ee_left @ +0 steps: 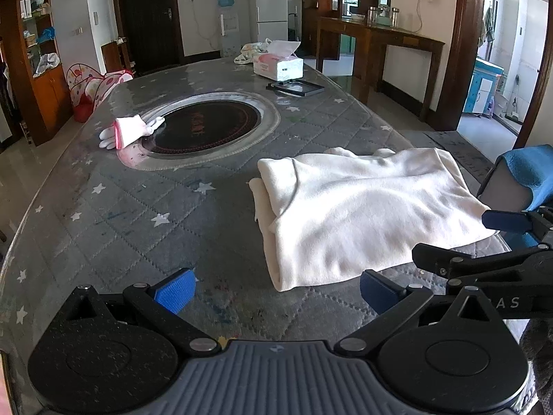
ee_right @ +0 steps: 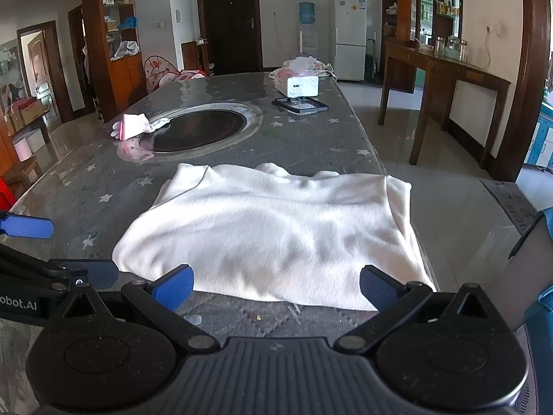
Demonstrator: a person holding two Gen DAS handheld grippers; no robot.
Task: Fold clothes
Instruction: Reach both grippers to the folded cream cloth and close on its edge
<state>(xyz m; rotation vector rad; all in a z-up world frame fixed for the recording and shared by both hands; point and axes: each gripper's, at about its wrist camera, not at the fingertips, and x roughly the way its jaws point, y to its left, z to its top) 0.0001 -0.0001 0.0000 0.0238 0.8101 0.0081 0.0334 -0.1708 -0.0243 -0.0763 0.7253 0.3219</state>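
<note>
A cream-white garment (ee_left: 363, 207) lies folded into a rough rectangle on the grey star-patterned table (ee_left: 138, 214), near its front right corner. It also fills the middle of the right wrist view (ee_right: 276, 228). My left gripper (ee_left: 276, 292) is open and empty, just in front of the garment's near left corner. My right gripper (ee_right: 276, 288) is open and empty at the garment's near edge. The right gripper also shows in the left wrist view (ee_left: 459, 242), and the left gripper shows at the left of the right wrist view (ee_right: 69, 252).
A round black hotplate (ee_left: 207, 128) is set in the table's middle, with pink-white gloves (ee_left: 128, 131) at its left rim. A tissue box (ee_left: 278, 65) and a black tray (ee_left: 295, 87) sit at the far end. The table's right edge drops to tiled floor (ee_right: 449, 207).
</note>
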